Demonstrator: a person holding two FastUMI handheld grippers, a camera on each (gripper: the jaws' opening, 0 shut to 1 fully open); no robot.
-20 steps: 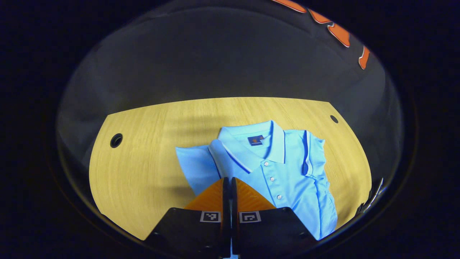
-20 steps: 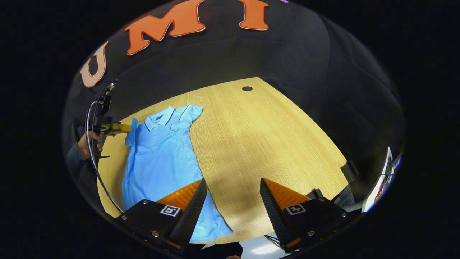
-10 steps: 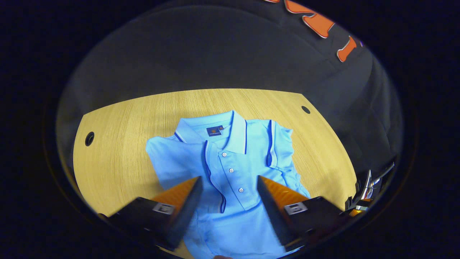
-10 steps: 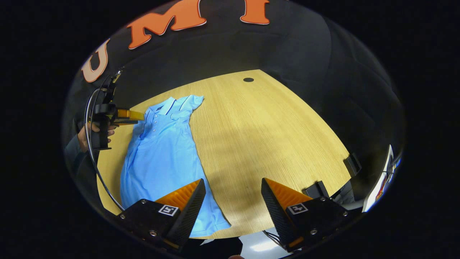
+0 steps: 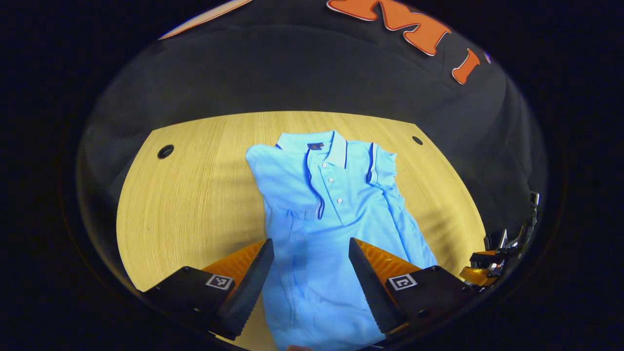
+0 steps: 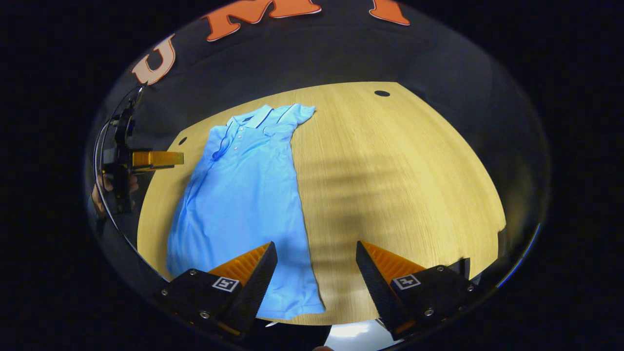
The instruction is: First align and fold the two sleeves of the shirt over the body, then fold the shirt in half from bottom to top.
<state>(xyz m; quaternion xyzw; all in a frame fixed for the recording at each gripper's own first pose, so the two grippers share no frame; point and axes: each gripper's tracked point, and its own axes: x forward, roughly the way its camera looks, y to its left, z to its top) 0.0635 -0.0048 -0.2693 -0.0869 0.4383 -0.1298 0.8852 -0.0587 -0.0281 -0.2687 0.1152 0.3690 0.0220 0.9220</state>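
Note:
A light blue polo shirt (image 5: pixel 331 214) lies flat on the wooden table (image 5: pixel 195 195), collar at the far end, both short sleeves folded in over its body. My left gripper (image 5: pixel 310 263) hangs open above the shirt's lower half, holding nothing. In the right gripper view the same shirt (image 6: pixel 243 195) stretches from the far collar to its hem near the table's front edge. My right gripper (image 6: pixel 316 265) is open over the table by the hem's right corner, one finger above the cloth. The left gripper (image 6: pixel 151 158) shows at the far left there, held by a hand (image 6: pixel 100 195).
Round cable holes sit in the table top: one at the far left (image 5: pixel 165 151) and one at the far right (image 5: pixel 417 140). Bare wood (image 6: pixel 399 185) spreads to the right of the shirt. The other gripper (image 5: pixel 492 263) shows at the right edge of the left gripper view.
My left gripper, shut on the left sleeve a second ago, let it go folded over the body, then drew back toward the hem. The right gripper stayed open and shifted a little.

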